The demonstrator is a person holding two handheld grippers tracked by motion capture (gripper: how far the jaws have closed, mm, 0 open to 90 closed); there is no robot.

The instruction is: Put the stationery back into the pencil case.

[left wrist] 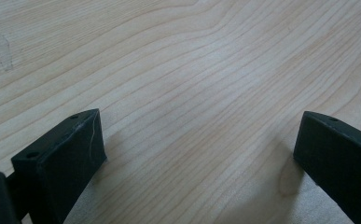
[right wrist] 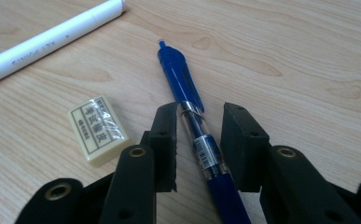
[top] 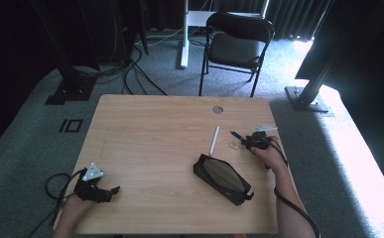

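Table (top: 145, 144): a light wood-grain top that reaches across the high view, with a small round grommet (top: 218, 109) set near its far edge; the person's forearms come in over the near edge.

Chair (top: 236, 44): a dark folding chair on the grey carpet past the far side of the table.

Pencil case (top: 223, 178): a black zip pouch lying slantwise on the right half of the table, nearer the person than the writing things and well apart from them.

Left gripper (top: 111, 191): low at the near left corner, in the person's left hand; in the left gripper view (left wrist: 199, 149) its two black jaws stand wide apart over bare wood, with nothing between them.

Right gripper (top: 246, 140): near the right edge of the table, in the person's right hand; in the right gripper view (right wrist: 199, 135) its jaws straddle the blue pen, with a gap visible on each side of the barrel, so the pads do not press on it.

White pen (top: 214, 140): a long white barrel, lying flat to the left of the eraser.

Blue pen (right wrist: 187, 95): flat on the table, its clear section between the right jaws and its blue clicker end pointing away from the gripper; just beside the eraser, not touching it.

Eraser (right wrist: 99, 129): a small cream block in printed wrap, lying between the white pen and the blue pen.
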